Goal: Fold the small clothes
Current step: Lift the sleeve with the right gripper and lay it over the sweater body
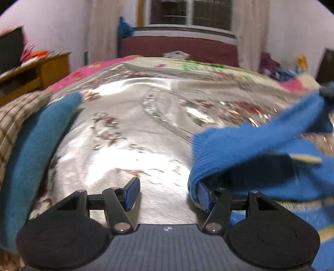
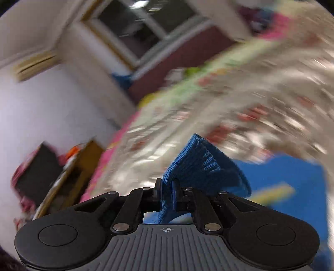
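Left gripper (image 1: 167, 195) with jaws apart, nothing pressed between the two blue pads. Over the right pad, at about 3 o'clock of the left wrist view, draped a fold of the blue knitted garment (image 1: 250, 150); cloth lying on the outer side of that finger, not pinched. Garment stretched from there up toward 2 o'clock, with a pale yellow stripe on it. At 9 o'clock, a teal cloth (image 1: 31, 150) lying along the edge, beside a brown checked fabric (image 1: 12, 118). Under everything, the bed (image 1: 129, 116), covered with a shiny clear sheet over a flowered blanket. Farther at 12 o'clock, a dark red headboard (image 1: 179, 49) under a window (image 1: 190, 12); at 10 o'clock, a wooden cabinet (image 1: 52, 64).

Right gripper (image 2: 166, 187) with jaws together, clamped on the ribbed edge of the blue knitted garment (image 2: 198, 164), seen in the right wrist view at centre. Rest of the garment spread toward 4 o'clock on the bed. This view strongly blurred and tilted.
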`<state>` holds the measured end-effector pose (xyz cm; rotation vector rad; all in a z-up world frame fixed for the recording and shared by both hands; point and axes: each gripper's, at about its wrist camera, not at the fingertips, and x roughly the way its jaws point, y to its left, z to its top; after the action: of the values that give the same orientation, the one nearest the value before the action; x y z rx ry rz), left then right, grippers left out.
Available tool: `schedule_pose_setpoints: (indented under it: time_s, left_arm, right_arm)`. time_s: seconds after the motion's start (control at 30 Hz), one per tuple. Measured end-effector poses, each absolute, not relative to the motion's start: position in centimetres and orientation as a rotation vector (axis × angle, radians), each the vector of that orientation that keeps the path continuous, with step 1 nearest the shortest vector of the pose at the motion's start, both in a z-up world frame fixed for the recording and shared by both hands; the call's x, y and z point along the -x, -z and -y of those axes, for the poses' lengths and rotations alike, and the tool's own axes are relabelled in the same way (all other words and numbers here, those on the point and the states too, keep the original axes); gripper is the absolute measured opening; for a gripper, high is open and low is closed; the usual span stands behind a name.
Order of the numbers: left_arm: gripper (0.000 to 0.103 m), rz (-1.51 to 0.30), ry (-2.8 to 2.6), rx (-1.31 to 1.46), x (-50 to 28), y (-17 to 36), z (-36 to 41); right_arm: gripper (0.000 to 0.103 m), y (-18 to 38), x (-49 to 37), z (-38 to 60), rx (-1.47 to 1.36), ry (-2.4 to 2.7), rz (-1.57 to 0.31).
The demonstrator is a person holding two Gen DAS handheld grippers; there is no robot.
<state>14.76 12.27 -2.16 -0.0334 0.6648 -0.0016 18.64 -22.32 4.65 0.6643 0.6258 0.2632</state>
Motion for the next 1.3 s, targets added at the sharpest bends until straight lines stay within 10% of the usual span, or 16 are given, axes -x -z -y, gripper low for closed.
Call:
schedule_pose_setpoints:
  time_s: [0.83, 1.3]
  left_arm:
    - [0.069, -0.723, -0.035, -0.102, -15.4, 2.4, -8.2]
    - [0.069, -0.679, -0.052, -0.019, -15.3, 1.0, -8.9]
  right_arm:
    - [0.028, 3.4, -20.3, 28.0, -0.900, -0.081, -0.825]
    - [0.009, -4.3, -18.0, 27.5, -0.799, -0.217, -0.537]
